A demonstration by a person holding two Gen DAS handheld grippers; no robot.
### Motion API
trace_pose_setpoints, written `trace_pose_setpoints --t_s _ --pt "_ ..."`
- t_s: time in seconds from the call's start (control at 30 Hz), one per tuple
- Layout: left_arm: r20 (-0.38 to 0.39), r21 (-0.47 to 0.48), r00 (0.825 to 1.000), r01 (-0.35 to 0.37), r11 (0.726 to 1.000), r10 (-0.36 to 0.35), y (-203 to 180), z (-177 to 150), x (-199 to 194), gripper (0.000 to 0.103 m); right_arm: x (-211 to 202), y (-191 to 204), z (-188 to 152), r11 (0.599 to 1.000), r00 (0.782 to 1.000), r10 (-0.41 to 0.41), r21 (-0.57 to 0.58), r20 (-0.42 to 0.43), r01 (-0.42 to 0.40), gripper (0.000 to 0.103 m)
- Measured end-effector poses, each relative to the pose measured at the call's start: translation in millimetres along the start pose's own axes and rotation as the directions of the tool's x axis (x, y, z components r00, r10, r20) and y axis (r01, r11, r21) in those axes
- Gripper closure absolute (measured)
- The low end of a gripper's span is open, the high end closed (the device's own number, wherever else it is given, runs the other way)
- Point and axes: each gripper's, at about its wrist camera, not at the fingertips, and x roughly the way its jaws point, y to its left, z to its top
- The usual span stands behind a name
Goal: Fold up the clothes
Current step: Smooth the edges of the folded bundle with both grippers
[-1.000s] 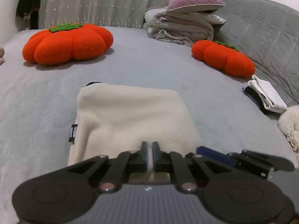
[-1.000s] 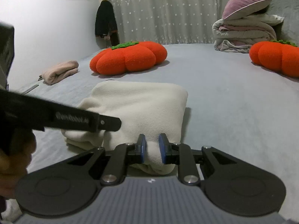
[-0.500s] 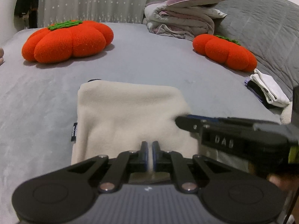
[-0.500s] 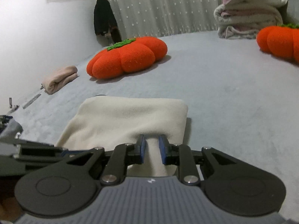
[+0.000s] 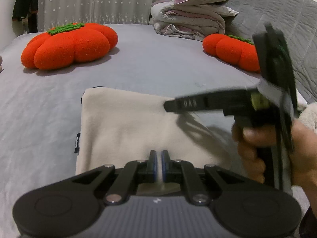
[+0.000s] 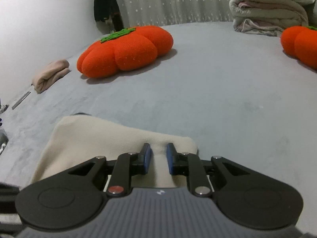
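Cream fleece garment (image 5: 126,127) lies folded flat on the grey bed (image 5: 158,63), roughly a rectangle w/ its long axis running from the near edge away toward the pillows; a small dark tag sticks out of its left edge.

Left to right in the left wrist view: big pumpkin cushion (image 5: 69,45) far left, left gripper (image 5: 158,158) bottom centre w/ jaws clenched on the garment's near edge, then the right gripper (image 5: 170,105) coming in sideways over the far right corner, held by a hand (image 5: 277,148). Folded bedding (image 5: 190,23) and a 2nd pumpkin cushion (image 5: 231,49) sit behind.

Right wrist view adds stuff the other doesn't: a rolled pink cloth (image 6: 51,74) by the wall, dark clothing (image 6: 106,6) hanging up. There the right gripper (image 6: 158,154) pinches a bunched ridge of fleece near that corner, blue pads pressing it.
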Motion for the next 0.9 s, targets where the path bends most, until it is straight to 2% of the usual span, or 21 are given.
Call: trace_pose_setpoints --t_s 0.13,0.23,0.27,0.37,0.47,0.57,0.63,0.7,0.77,0.9 --pt "-0.003 -0.016 1.000 0.011 1.000 -0.011 3.0 -0.4 -0.8 0.095 4.6 -7.3 7.4 1.000 1.000 0.017 0.015 -0.010 -0.017 0.085" --pt "-0.005 -0.016 1.000 0.009 1.000 -0.009 0.8 -0.5 -1.6 0.095 7.1 0.4 9.7 1.000 1.000 -0.004 -0.031 -0.014 0.003 0.084" --pt "-0.006 -0.019 1.000 0.011 1.000 -0.011 0.8 -0.6 -2.0 0.095 7.6 4.1 10.8 0.999 1.000 -0.004 -0.044 -0.017 0.003 0.078" --pt "-0.011 -0.032 1.000 0.027 0.999 -0.028 4.0 0.9 -2.3 0.095 6.8 14.5 17.0 0.995 1.000 0.000 -0.097 -0.027 -0.003 0.078" --pt "-0.023 -0.069 0.997 0.069 0.995 -0.071 14.5 4.8 -1.6 0.095 -2.9 20.7 22.4 0.986 0.993 0.118 -0.116 -0.030 -0.121 0.079" --pt "-0.027 -0.223 0.985 0.161 0.962 -0.171 44.1 10.1 0.2 0.096 -5.1 38.1 22.8 0.965 0.978 0.202 -0.162 -0.049 -0.208 0.081" --pt "-0.012 -0.273 0.982 0.179 0.945 -0.190 54.9 9.5 -2.2 0.096 7.0 51.4 20.5 0.964 0.984 0.160 -0.204 -0.078 -0.173 0.079" --pt "-0.008 -0.283 0.976 0.206 0.937 -0.217 59.7 10.0 -6.4 0.095 18.9 55.3 21.5 0.967 0.986 0.143 -0.198 -0.090 -0.158 0.078" --pt "-0.010 -0.276 0.974 0.214 0.937 -0.225 62.5 10.9 -8.8 0.095 20.7 56.0 26.1 0.970 0.985 0.151 -0.177 -0.087 -0.164 0.078" --pt "-0.025 -0.327 0.975 0.200 0.924 -0.220 79.1 12.3 -5.7 0.095 24.8 60.8 32.3 0.968 0.983 0.152 -0.187 -0.104 -0.169 0.078"
